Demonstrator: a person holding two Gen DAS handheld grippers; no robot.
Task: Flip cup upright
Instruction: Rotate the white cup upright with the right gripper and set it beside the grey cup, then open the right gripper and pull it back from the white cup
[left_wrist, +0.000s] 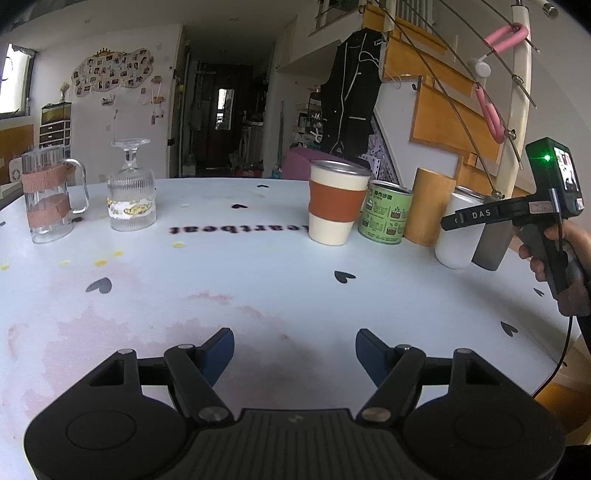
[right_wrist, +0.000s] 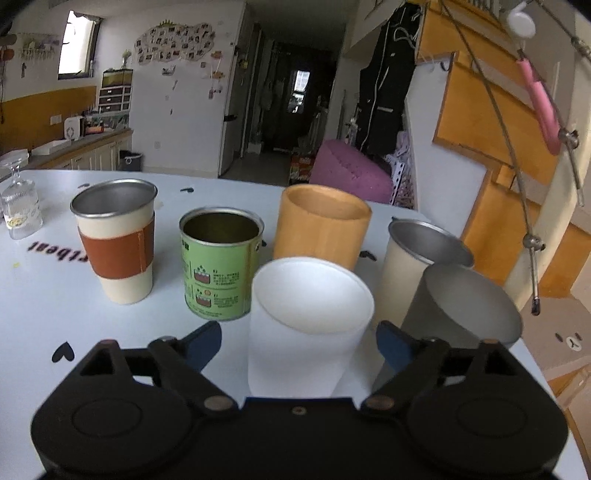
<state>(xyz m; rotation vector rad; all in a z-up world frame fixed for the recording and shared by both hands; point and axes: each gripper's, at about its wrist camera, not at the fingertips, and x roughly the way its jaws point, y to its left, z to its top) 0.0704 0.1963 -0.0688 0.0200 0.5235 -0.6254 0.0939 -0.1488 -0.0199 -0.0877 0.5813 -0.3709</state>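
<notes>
Hovering right gripper (right_wrist: 299, 345) wide open around upside-down white cup (right_wrist: 308, 325), dead ahead, axis vertical; left gripper (left_wrist: 294, 350) open, farther.

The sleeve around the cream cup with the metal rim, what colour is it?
The sleeve is reddish brown, with a stitched vertical seam. It shows best in the right wrist view.

bare table (left_wrist: 258, 295) lies open ahead of the left gripper (left_wrist: 294, 347); can (right_wrist: 218, 266), wooden cup (right_wrist: 321, 229), grey cup (right_wrist: 465, 306) crowd the white cup (right_wrist: 306, 325).
</notes>
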